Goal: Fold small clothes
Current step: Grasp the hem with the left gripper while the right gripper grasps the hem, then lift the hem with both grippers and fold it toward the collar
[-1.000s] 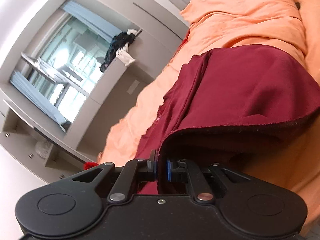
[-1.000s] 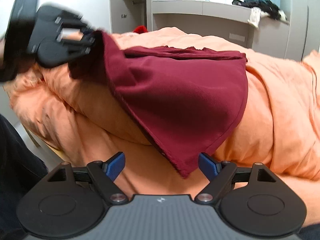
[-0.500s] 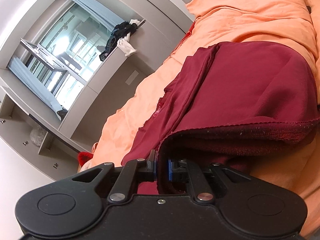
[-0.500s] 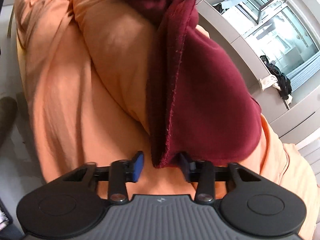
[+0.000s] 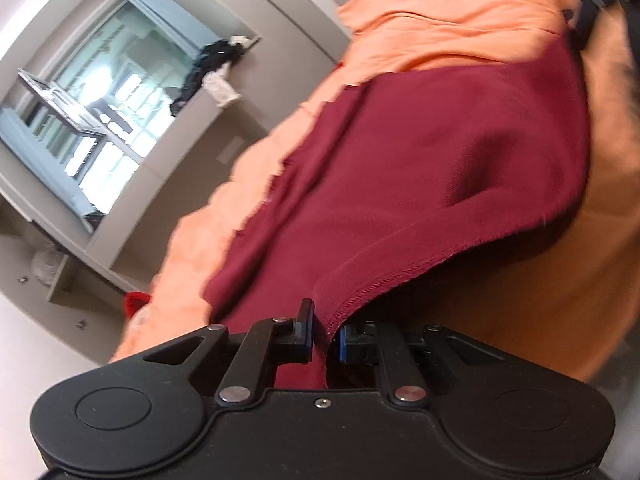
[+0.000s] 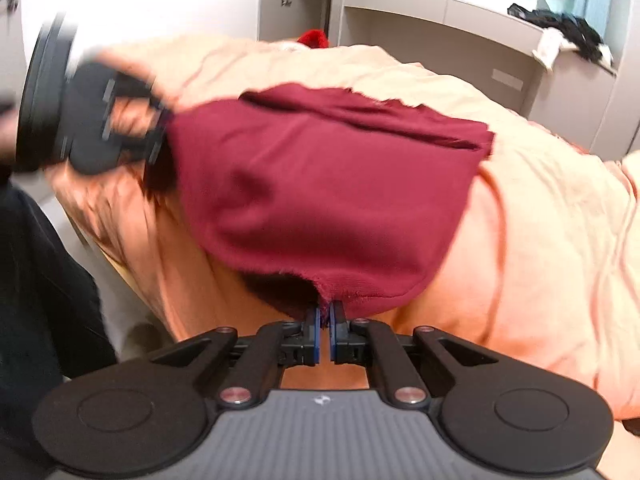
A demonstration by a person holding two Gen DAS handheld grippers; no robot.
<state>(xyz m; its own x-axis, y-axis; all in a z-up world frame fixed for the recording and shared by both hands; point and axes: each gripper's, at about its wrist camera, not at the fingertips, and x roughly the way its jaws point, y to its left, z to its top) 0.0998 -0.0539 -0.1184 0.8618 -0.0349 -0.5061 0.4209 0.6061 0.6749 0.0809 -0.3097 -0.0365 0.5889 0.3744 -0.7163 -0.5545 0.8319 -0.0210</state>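
Note:
A dark red garment [image 5: 420, 168] lies over the orange duvet [image 5: 452, 20] on the bed. My left gripper [image 5: 325, 334] is shut on its hemmed near edge. In the right wrist view the same garment [image 6: 320, 192] spreads across the bed. My right gripper [image 6: 325, 334] is shut on its frayed bottom corner. The left gripper [image 6: 156, 142] shows blurred at the garment's upper left corner, holding it. The right gripper shows blurred at the top right of the left wrist view [image 5: 580, 12].
Grey shelving and a window sill [image 6: 440, 12] stand beyond the bed, with dark clothes [image 6: 560, 24] heaped on the sill. A red object [image 6: 314, 36] sits behind the bed. The person's dark trouser leg [image 6: 36, 288] is at the left, by the bed's edge.
My right gripper has closed on the garment's bottom corner; a second ago it was open below it. The left gripper kept its hold and the garment now stretches between both.

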